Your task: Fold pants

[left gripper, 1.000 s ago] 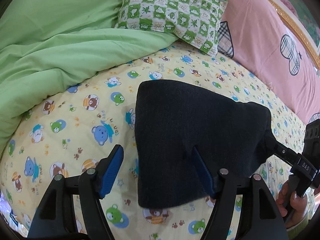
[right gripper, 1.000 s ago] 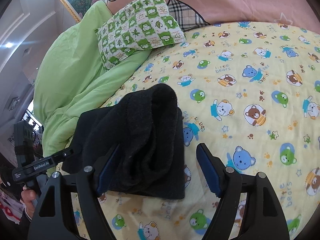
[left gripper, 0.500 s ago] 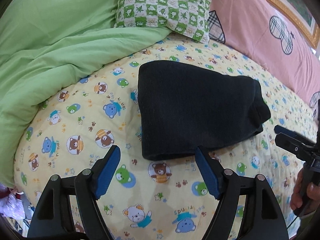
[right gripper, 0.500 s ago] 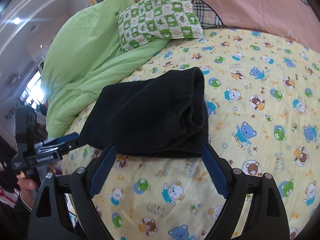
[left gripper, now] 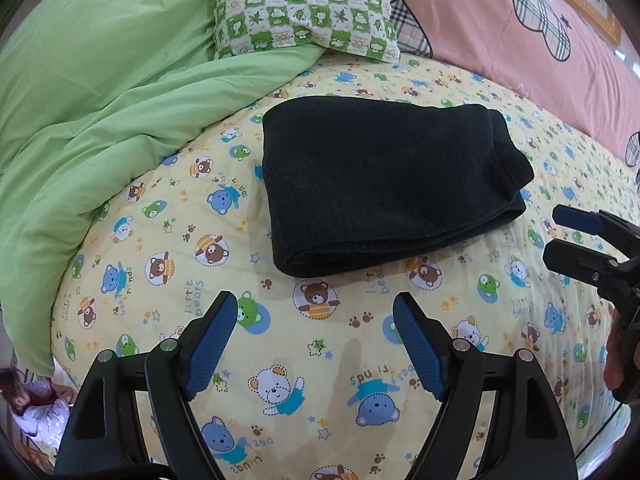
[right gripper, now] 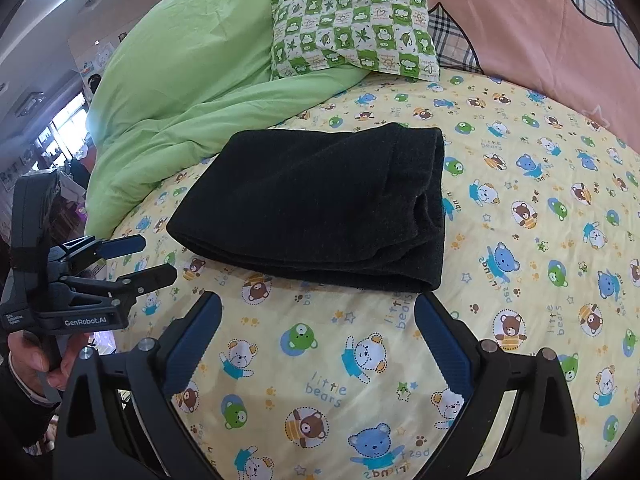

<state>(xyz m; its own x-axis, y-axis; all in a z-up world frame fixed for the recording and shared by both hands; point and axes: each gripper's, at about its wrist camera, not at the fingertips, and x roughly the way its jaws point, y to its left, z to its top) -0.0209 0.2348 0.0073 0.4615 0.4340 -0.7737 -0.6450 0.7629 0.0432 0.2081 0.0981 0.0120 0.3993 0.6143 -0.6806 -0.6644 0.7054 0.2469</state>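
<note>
The black pants point(left gripper: 380, 180) lie folded in a compact rectangle on the yellow bear-print sheet point(left gripper: 320, 360); they also show in the right wrist view point(right gripper: 320, 204). My left gripper point(left gripper: 314, 316) is open and empty, held back from the pants' near edge. It also shows at the left of the right wrist view point(right gripper: 152, 256). My right gripper point(right gripper: 318, 312) is open and empty, just short of the pants' near edge. It shows at the right of the left wrist view point(left gripper: 560, 236).
A green duvet point(left gripper: 100, 100) is bunched along the left of the bed. A green checked pillow point(left gripper: 304, 8) lies at the head, with a pink pillow point(left gripper: 500, 32) to its right. The bed edge drops away at lower left point(left gripper: 36, 360).
Both grippers have let go of the pants and pulled back towards me. The pants now lie flat and folded on the sheet, apart from both grippers.
</note>
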